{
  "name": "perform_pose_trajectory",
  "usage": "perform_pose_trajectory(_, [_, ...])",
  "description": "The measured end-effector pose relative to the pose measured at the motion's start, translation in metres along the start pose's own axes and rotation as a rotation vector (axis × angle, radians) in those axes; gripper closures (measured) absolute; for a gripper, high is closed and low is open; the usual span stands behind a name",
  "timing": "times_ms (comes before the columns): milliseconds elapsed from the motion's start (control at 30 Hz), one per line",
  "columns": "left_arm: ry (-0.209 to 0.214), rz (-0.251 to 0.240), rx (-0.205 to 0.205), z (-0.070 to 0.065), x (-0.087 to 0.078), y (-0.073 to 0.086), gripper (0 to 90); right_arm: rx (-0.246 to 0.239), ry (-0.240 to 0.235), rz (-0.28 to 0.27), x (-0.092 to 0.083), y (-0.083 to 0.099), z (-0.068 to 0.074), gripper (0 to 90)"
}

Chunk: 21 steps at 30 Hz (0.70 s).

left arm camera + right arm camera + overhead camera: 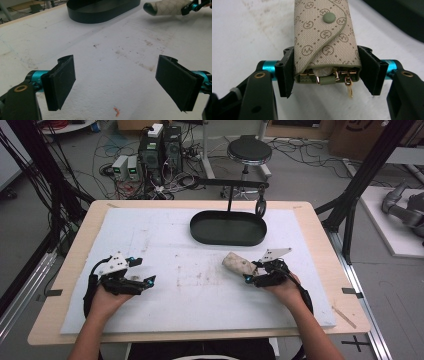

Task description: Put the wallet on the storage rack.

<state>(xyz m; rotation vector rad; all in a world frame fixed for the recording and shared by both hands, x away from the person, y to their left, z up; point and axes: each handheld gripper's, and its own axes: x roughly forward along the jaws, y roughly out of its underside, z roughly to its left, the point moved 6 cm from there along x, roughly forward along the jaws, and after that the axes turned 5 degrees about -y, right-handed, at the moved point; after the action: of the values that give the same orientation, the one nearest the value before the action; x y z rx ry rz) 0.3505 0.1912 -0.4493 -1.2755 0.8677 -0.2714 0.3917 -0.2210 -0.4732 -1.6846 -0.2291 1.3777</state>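
A beige patterned key pouch [324, 42] with a green snap button and gold hardware at its near end sits clamped between the jaws of my right gripper [325, 72]. From above, the pouch [238, 264] sticks out to the left of the right gripper [255, 272], right of the table's centre, and looks lifted slightly off the white board. The pouch [166, 8] also appears far off in the left gripper view. My left gripper [145, 272] rests at the left of the board, its jaws wide apart around bare foam [116, 82].
A black oval tray [228, 228] lies at the back centre of the white foam board [165, 227]. A small orange scrap [116, 112] lies on the foam near the left gripper. A black stand with a ring [260, 206] rises behind the tray. Stool and cables sit beyond the table.
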Motion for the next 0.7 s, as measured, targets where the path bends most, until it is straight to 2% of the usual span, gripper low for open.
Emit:
perform_pose_trajectory(167, [-0.004, -0.007, 0.001, 0.000, -0.001, -0.002, 16.2, 0.006, 0.022, -0.010, -0.009, -0.013, -0.010, 36.9])
perform_pose_trajectory(367, [-0.007, -0.012, -0.006, 0.002, -0.003, -0.002, 16.2, -0.014, 0.060, 0.000, -0.019, -0.040, -0.025, 36.9])
perform_pose_trajectory(600, [-0.008, -0.015, -0.004, 0.003, -0.004, -0.003, 16.2, -0.011, 0.076, -0.006, -0.019, -0.058, -0.041, 37.0])
perform_pose_trajectory(700, [-0.007, -0.015, -0.003, 0.003, -0.004, -0.003, 16.2, -0.012, 0.086, 0.009, -0.016, -0.066, -0.049, 37.0])
